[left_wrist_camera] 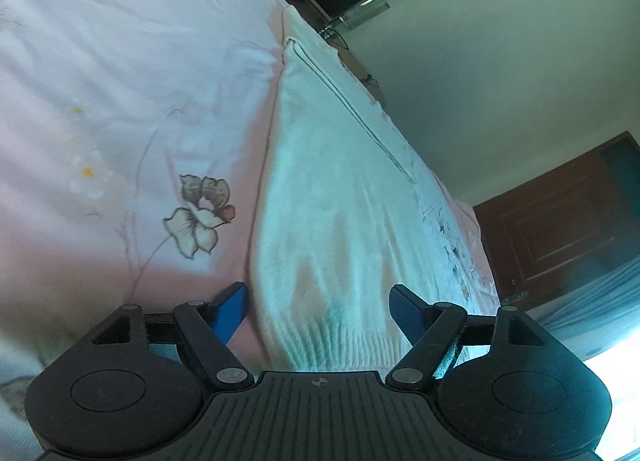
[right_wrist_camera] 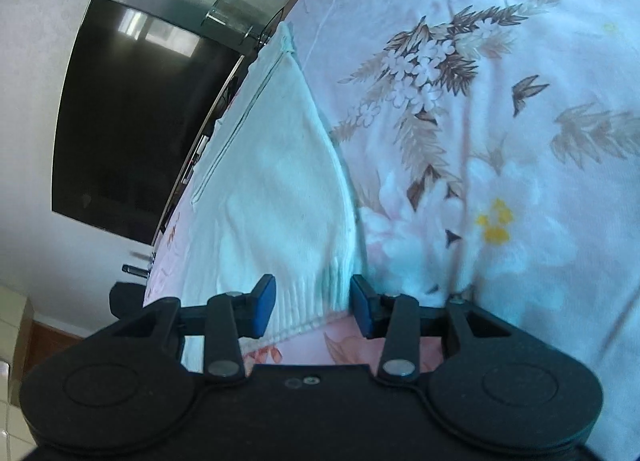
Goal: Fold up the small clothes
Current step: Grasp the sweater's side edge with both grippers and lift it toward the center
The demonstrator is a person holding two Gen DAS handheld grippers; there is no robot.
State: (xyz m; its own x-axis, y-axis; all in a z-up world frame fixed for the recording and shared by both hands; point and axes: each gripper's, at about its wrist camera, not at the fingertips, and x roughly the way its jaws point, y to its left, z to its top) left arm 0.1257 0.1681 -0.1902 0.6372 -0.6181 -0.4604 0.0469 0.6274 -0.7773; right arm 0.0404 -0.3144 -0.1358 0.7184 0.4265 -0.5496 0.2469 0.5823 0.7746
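White knit garment [left_wrist_camera: 340, 197] lies flat on the floral bed sheet [left_wrist_camera: 120, 81], its far side along the bed's edge. Left claw [left_wrist_camera: 318, 311] is spread over the ribbed hem [left_wrist_camera: 348, 349]. Right claw [right_wrist_camera: 312, 307] is parted, straddling the hem corner [right_wrist_camera: 316, 301], not pinching. Open sheet both sides.

Soft daylight fills the room. A bright glare burns at the lower right of the left view. Edges bend strongly, and the floral bedsheet [right_wrist_camera: 480, 141] looks slightly blurred.
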